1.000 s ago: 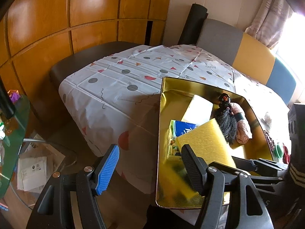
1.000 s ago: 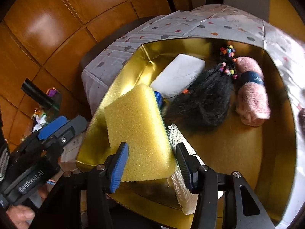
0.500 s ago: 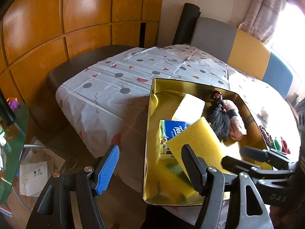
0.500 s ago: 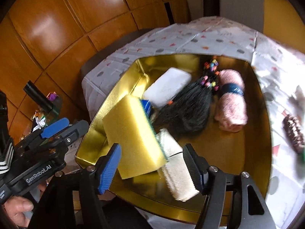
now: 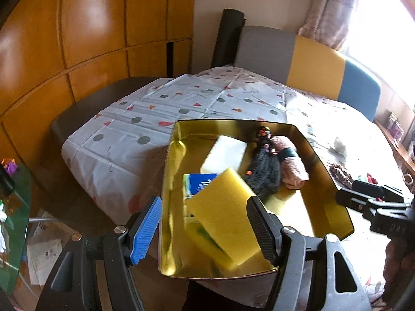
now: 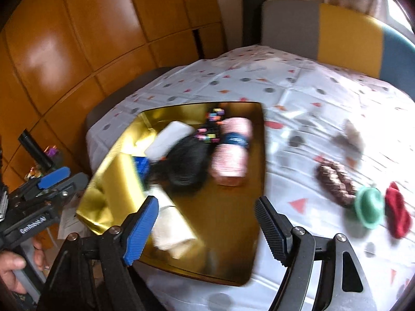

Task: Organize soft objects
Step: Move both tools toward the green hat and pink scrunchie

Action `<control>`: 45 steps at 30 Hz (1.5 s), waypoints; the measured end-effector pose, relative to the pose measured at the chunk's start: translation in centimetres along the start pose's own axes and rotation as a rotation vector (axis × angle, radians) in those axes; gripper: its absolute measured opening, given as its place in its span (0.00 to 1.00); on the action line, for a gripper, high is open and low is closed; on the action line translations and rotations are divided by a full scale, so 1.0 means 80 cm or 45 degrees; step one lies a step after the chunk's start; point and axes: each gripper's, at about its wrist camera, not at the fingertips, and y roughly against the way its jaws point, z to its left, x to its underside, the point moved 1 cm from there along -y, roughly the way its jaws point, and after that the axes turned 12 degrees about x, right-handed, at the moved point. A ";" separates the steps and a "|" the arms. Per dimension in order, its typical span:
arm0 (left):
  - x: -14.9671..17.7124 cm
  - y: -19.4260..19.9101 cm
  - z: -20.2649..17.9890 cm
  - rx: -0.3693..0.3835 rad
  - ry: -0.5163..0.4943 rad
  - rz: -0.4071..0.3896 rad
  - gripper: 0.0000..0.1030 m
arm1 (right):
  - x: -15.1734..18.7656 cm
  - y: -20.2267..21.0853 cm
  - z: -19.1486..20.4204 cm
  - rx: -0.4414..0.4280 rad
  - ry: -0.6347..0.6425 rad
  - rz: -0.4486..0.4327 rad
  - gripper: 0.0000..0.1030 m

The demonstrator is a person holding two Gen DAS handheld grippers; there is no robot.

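left gripper (image 5: 203, 226): jaws spread, nothing pinched | right gripper (image 6: 206, 229): jaws opening, nothing between | yellow sponge (image 5: 223, 207): seen lying in gold tray (image 5: 334, 199) (right view blurred)

Glossy gold metal tray (image 5: 321, 171); porous yellow foam sponge (image 5: 223, 212); glossy wood panelling (image 5: 90, 26).

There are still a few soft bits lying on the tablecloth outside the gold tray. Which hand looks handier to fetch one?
Probably the right. The right gripper is empty, its jaws opening, facing the brown scrunchie and red cloth. The left gripper faces the tray.
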 end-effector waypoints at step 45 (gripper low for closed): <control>-0.060 -0.235 -0.323 0.517 -0.003 0.574 0.50 | 0.093 0.047 -0.376 0.391 -1.039 0.023 0.83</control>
